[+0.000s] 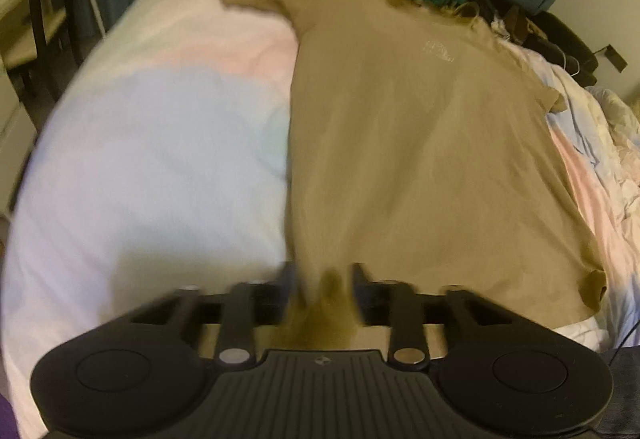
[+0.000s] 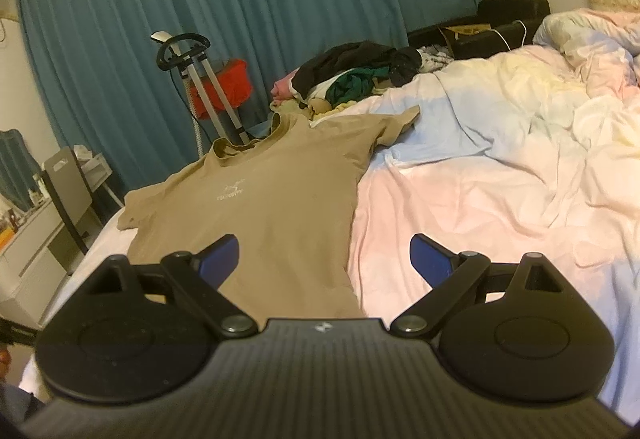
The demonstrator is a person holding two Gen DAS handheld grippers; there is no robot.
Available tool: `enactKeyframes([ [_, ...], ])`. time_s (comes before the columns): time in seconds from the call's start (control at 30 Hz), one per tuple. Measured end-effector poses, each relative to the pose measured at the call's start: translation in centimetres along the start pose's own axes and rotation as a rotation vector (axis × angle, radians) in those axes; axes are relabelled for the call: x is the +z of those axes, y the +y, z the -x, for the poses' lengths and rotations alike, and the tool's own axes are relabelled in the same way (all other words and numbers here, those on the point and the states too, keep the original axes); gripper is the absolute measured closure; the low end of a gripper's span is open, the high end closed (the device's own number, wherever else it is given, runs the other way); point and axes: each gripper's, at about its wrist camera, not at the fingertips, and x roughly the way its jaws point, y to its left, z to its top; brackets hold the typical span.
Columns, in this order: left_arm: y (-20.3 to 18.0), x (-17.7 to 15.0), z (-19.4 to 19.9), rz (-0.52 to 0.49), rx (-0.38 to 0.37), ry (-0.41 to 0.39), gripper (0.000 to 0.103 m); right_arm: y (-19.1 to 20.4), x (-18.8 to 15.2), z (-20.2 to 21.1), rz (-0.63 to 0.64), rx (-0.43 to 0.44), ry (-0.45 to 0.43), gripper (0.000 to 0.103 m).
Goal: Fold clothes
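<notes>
Nearest us, our left tool [image 1: 322,291] pinches the hem of the tan T-shirt [image 1: 400,127], which lies flat on the bed [image 1: 140,143] toward 12 o'clock. We judge the first fold is starting. Our right tool [image 2: 324,259] hovers spread at the shirt's right edge; open bedding lies toward 3 o'clock.

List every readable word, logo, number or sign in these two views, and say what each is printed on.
None can be read.
tan T-shirt: pale chest logo with a line of lettering under it, too blurred to read in either view.
right gripper body: small white emblem, no letters legible.
left gripper body: same emblem.
</notes>
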Motion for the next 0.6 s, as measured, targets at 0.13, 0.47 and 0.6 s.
enactKeyframes([
  [0.13, -2.8, 0.9, 2.3, -0.061, 0.052, -0.100, 0.019, 0.6, 0.0, 0.2, 0.030, 0.006, -0.019, 0.009],
  [0.47, -14.1, 1.1, 7.3, -0.107, -0.089, -0.351, 0.004, 2.0, -0.3, 0.7, 0.091, 0.023, -0.071, 0.009],
  [0.6, -19.3, 0.8, 8.0, -0.153, -0.143, -0.400, 0.003, 1.5, -0.2, 1.0, 0.064, 0.024, -0.093, 0.009],
])
